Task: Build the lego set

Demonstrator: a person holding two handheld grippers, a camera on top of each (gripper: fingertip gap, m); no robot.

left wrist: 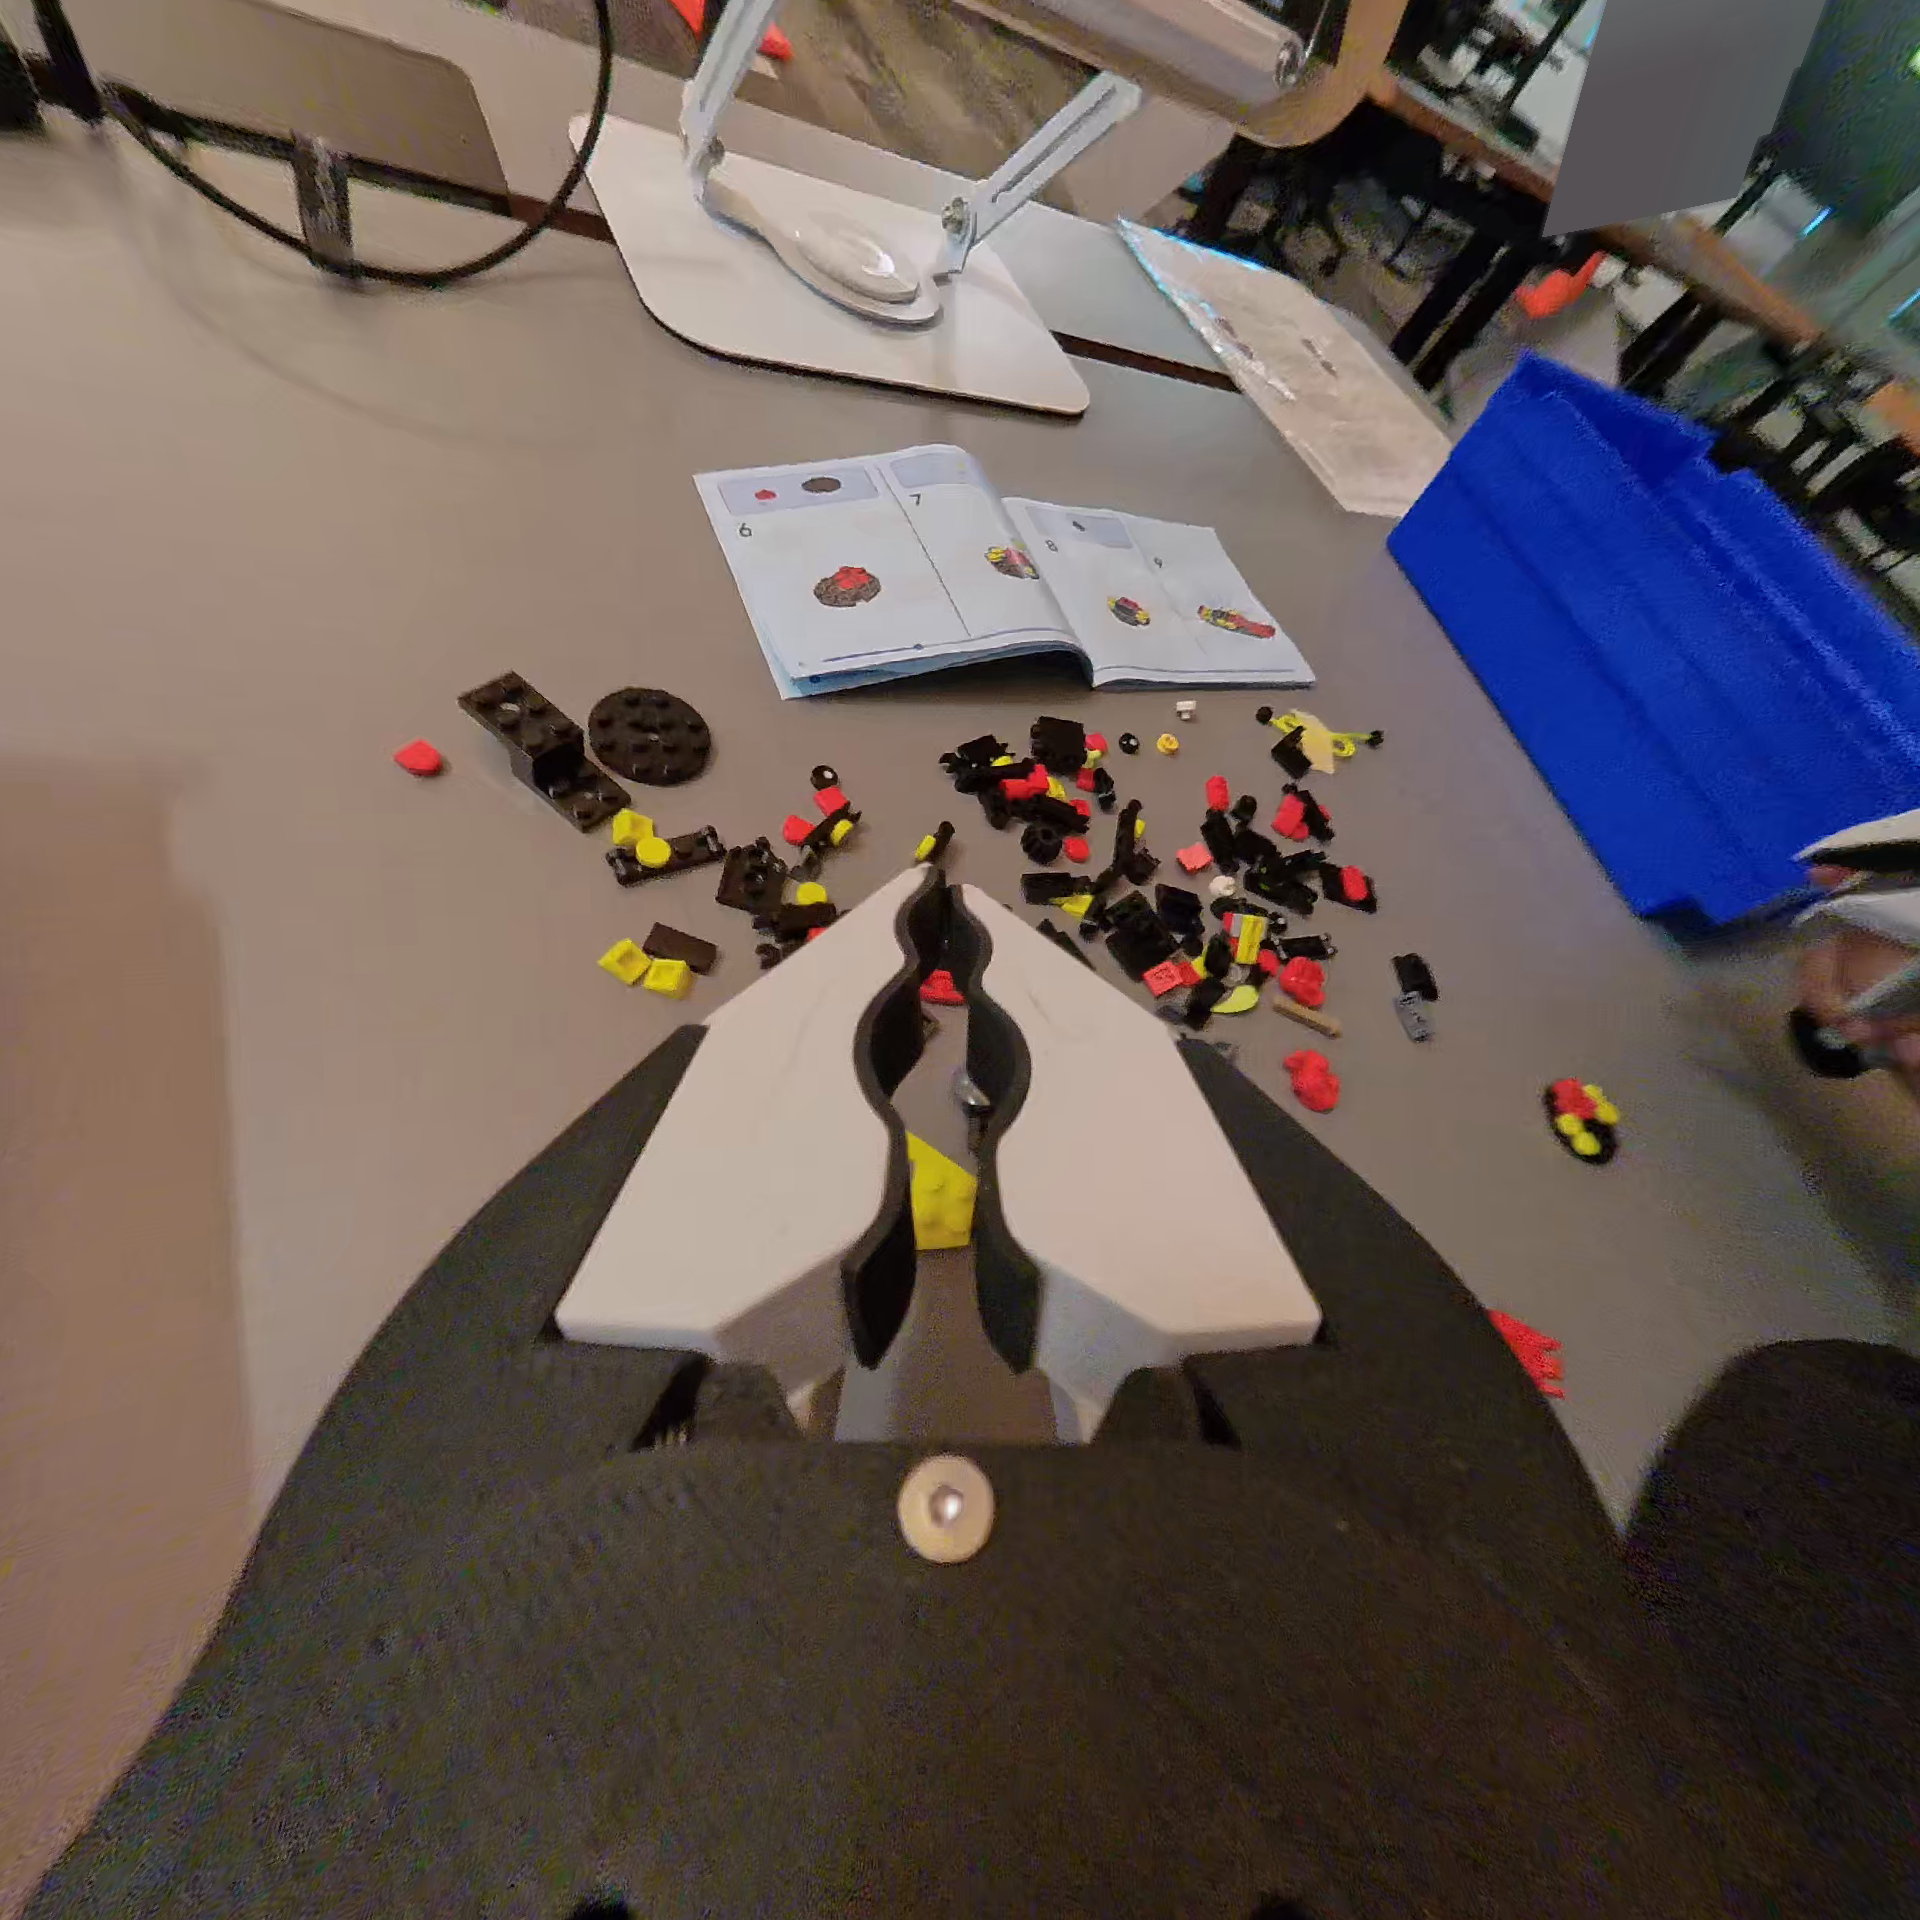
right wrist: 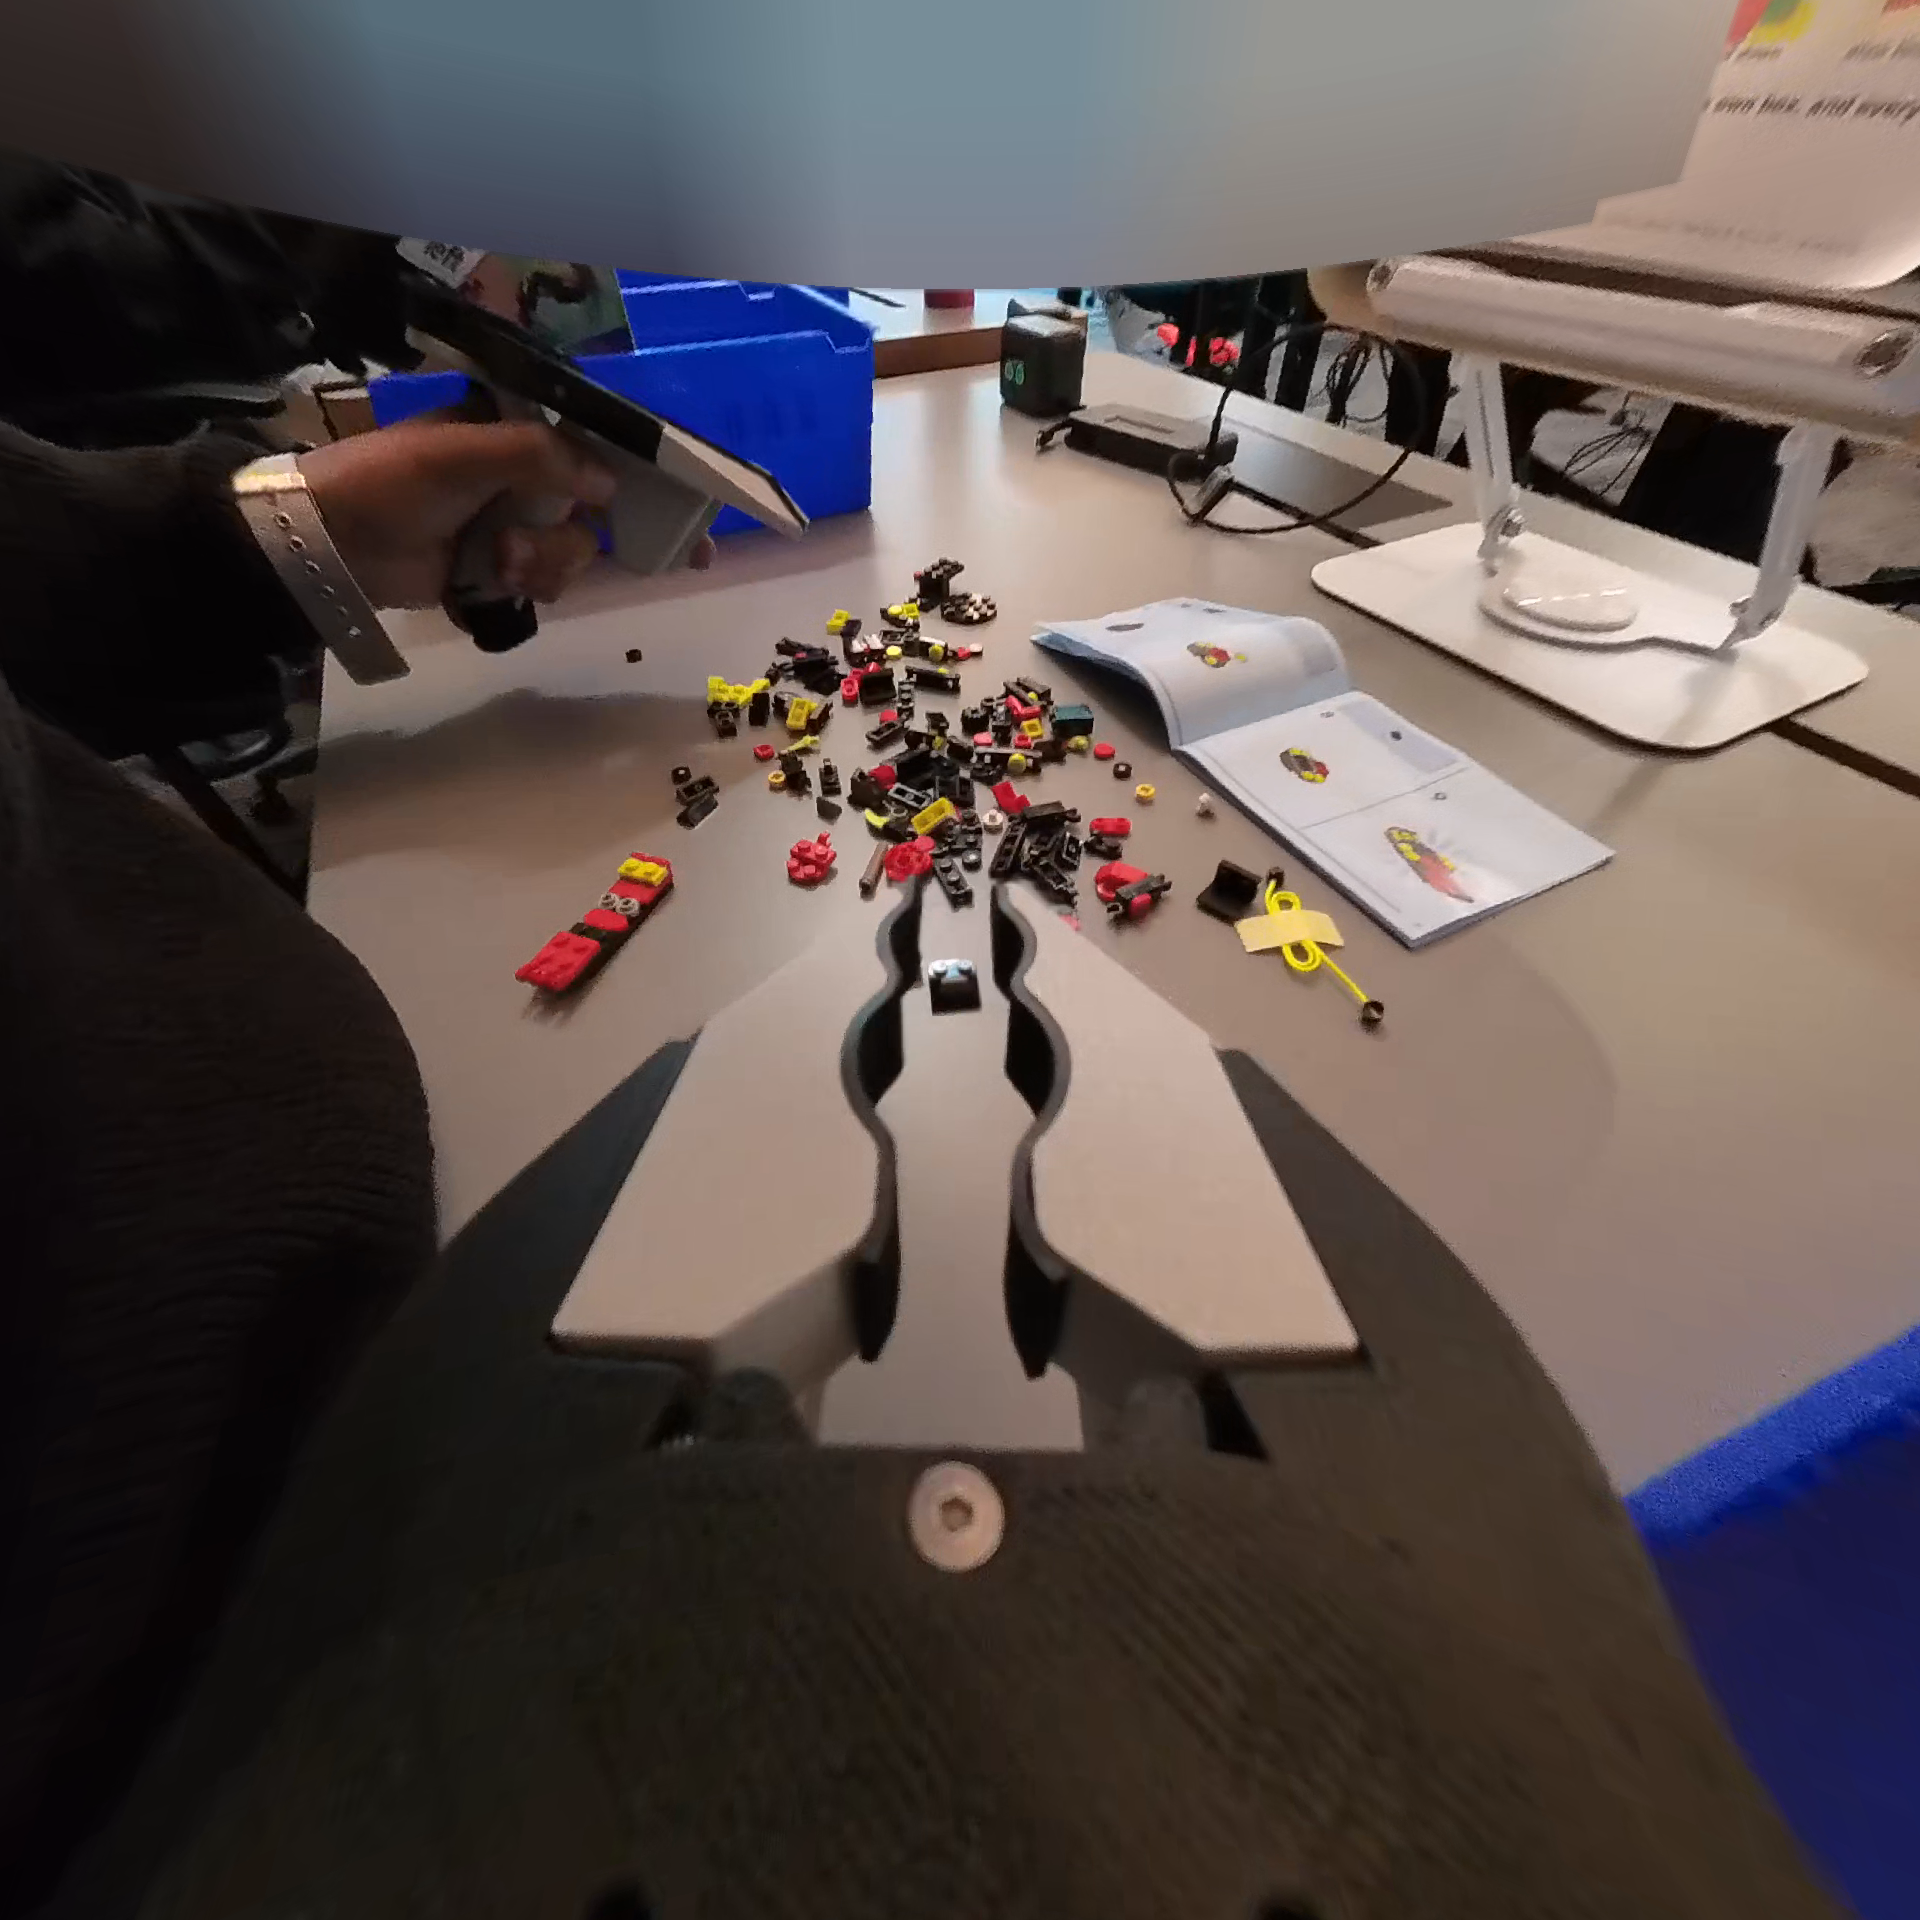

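Loose black, red and yellow lego pieces (left wrist: 1143, 862) lie scattered on the grey table (left wrist: 312, 623); the pile also shows in the right wrist view (right wrist: 935, 748). My left gripper (left wrist: 940, 883) hovers over the pile's near edge, shut, with nothing between its tips. A yellow brick (left wrist: 940, 1190) on the table shows through the opening behind the tips. My right gripper (right wrist: 956, 902) is open. A small black piece with a grey top (right wrist: 953, 985) lies on the table between its fingers, clear of both pads. A partly built red, black and yellow strip (right wrist: 597, 920) lies to the left.
An open instruction booklet (left wrist: 997, 582) lies beyond the pile. A blue bin (left wrist: 1662, 644) stands to the right and a white stand base (left wrist: 831, 270) at the back. A black round plate (left wrist: 649, 735) and a black bracket (left wrist: 540, 748) lie left. A hand holds the left gripper (right wrist: 623, 457). Across from one pair of fingers to the other is roughly 30 centimetres. My right tips are about 30 centimetres from the yellow brick (left wrist: 940, 1190), my left tips only 8 centimetres.
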